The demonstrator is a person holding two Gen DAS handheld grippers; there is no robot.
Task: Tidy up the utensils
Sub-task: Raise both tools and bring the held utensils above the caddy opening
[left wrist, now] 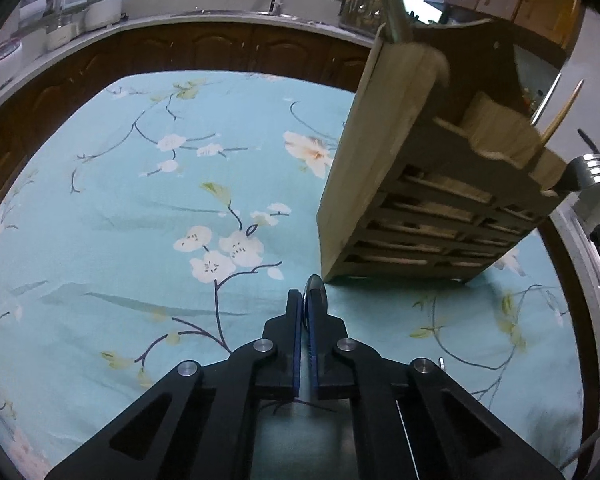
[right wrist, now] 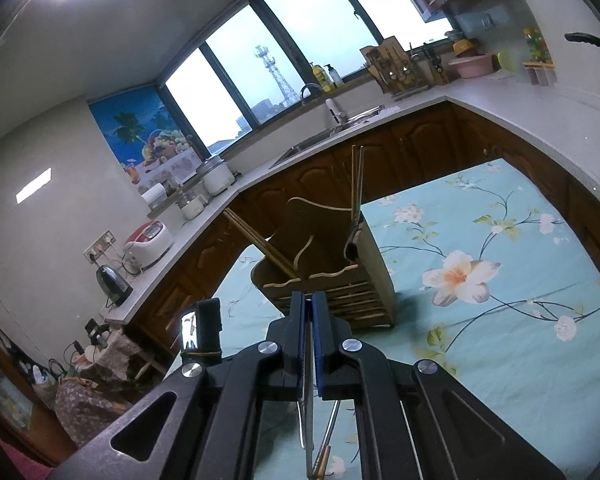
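Observation:
A wooden utensil holder [left wrist: 400, 168] stands on the floral tablecloth to the right of my left gripper [left wrist: 307, 312]. That gripper is shut on a metal utensil, likely a spoon [left wrist: 315, 286], whose rounded end pokes out between the fingers. A fork head [left wrist: 596, 166] shows at the right edge by the holder. In the right wrist view the holder [right wrist: 340, 272] stands just ahead, with chopsticks [right wrist: 260, 244] and a metal utensil [right wrist: 358, 196] in it. My right gripper [right wrist: 309, 308] is shut on thin metal and wooden utensil handles [right wrist: 310, 432] that hang down behind the fingers.
The table wears a teal floral cloth [left wrist: 160, 208]. Dark wooden cabinets and a white counter [right wrist: 520, 108] wrap around it, with a sink, rice cooker [right wrist: 148, 240], kettle [right wrist: 112, 284] and a utensil rack by the window.

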